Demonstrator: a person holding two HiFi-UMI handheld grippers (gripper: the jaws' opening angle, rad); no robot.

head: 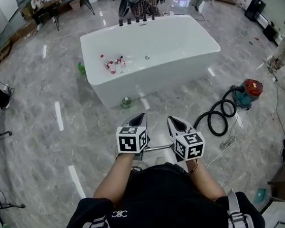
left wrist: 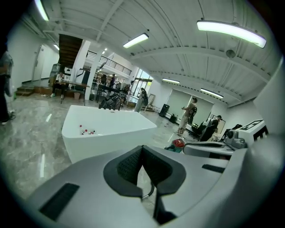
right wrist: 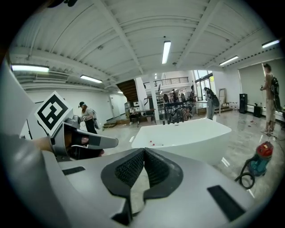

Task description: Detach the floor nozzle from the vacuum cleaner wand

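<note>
Marble floor (head: 37, 133) lies underfoot; the left gripper (head: 136, 122) and right gripper (head: 178, 124) sit side by side, both clenched on nothing, pointing ahead and down. Between their marker cubes a thin silver wand (head: 159, 148) seems to lie crosswise, left to right, near both hands; the floor nozzle I cannot pick out. Rightward, a black hose (head: 219, 118) coils to the teal canister (head: 246, 93). Ahead, the white bathtub (head: 154, 81) holds small red-and-white bottles (head: 114, 64)
</note>
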